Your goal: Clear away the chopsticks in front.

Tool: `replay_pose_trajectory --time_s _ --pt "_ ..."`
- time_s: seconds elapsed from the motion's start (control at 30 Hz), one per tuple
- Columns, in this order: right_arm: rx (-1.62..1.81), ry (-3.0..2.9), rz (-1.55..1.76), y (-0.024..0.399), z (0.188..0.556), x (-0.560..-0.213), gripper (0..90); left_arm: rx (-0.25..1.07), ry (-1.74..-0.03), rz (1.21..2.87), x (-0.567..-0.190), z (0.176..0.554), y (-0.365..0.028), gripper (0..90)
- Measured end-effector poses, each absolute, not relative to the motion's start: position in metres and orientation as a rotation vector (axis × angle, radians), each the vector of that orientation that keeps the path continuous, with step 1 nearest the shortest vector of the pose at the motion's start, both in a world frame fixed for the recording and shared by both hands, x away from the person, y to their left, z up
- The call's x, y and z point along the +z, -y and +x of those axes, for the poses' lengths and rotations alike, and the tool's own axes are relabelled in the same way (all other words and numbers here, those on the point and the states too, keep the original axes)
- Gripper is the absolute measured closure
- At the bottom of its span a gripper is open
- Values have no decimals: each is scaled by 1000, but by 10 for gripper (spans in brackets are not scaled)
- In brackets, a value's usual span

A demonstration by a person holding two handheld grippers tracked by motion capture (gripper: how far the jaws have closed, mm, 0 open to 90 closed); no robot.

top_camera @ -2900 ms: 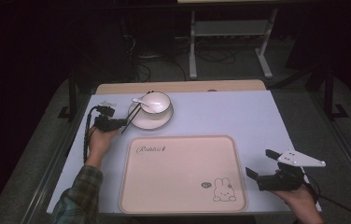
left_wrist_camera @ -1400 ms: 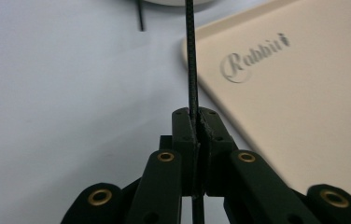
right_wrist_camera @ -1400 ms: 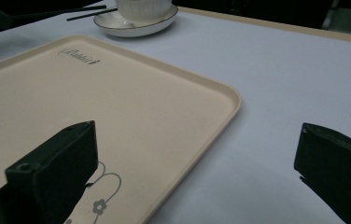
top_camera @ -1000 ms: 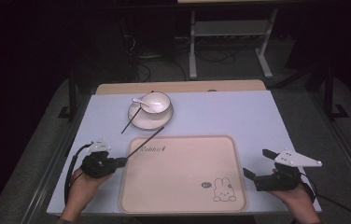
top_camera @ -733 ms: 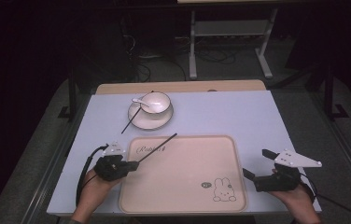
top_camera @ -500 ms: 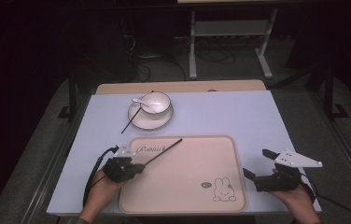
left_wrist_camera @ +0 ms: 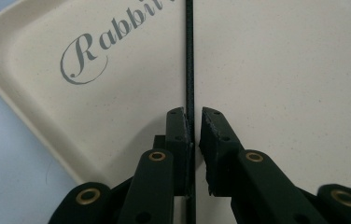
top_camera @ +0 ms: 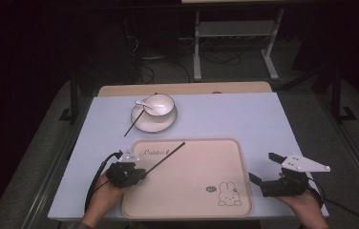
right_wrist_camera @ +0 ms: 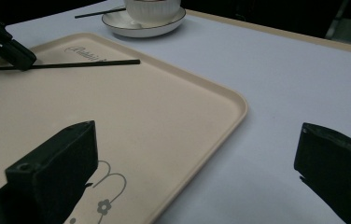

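My left gripper (top_camera: 129, 172) sits at the near-left corner of the beige rabbit tray (top_camera: 201, 162), shut on a thin black chopstick (top_camera: 165, 157). The stick points away to the right, low over the tray's "Rabbit" lettering. In the left gripper view the jaws (left_wrist_camera: 192, 114) pinch the chopstick (left_wrist_camera: 190, 56) near its end, over the tray (left_wrist_camera: 281, 70). My right gripper (top_camera: 261, 167) rests by the tray's right edge, open and holding nothing. In the right gripper view its jaws (right_wrist_camera: 197, 128) stand wide apart over the tray's rim (right_wrist_camera: 229, 100). Farther off there are the chopstick (right_wrist_camera: 85, 64) and left gripper (right_wrist_camera: 5, 44).
A white cup on a saucer (top_camera: 153, 114) stands behind the tray with a white spoon (top_camera: 144, 102) in the cup. A second black chopstick (top_camera: 132, 126) leans on the saucer's left side. The pale blue table top (top_camera: 263, 119) ends in a wooden strip at the back.
My left gripper has moved from beside the saucer toward me and right, to the tray's near-left corner, carrying one chopstick. The right gripper has barely moved.
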State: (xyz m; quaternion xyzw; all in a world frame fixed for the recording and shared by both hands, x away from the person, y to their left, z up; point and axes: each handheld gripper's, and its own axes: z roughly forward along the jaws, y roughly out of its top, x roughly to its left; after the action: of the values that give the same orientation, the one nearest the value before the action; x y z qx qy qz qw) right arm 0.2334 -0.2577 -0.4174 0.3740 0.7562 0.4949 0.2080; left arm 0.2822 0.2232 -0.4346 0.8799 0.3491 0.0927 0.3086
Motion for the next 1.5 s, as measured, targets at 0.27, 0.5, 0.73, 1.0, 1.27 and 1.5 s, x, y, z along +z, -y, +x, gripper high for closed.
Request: replay_pose_trajectory --time_s 0.27,0.5,0.73,1.0,1.27,1.5 --pt "1380 -2103 1038 259 233 -417 0 269 -921 2291 -428 284 -224 648" --pt "1376 -2111 1028 258 232 -417 0 261 -891 2249 -419 295 -220 460" --pt "1362 -2130 1024 255 233 -419 0 281 -899 2232 -413 316 -216 280" --pt "1364 -2122 1036 257 233 -419 0 317 -921 2222 -399 349 -222 183" --pt "1365 -2110 1049 260 231 -420 0 365 -974 2194 -388 386 -236 180" --pt "1359 -2112 1053 261 230 -420 0 402 -1037 2153 -385 426 -248 277"
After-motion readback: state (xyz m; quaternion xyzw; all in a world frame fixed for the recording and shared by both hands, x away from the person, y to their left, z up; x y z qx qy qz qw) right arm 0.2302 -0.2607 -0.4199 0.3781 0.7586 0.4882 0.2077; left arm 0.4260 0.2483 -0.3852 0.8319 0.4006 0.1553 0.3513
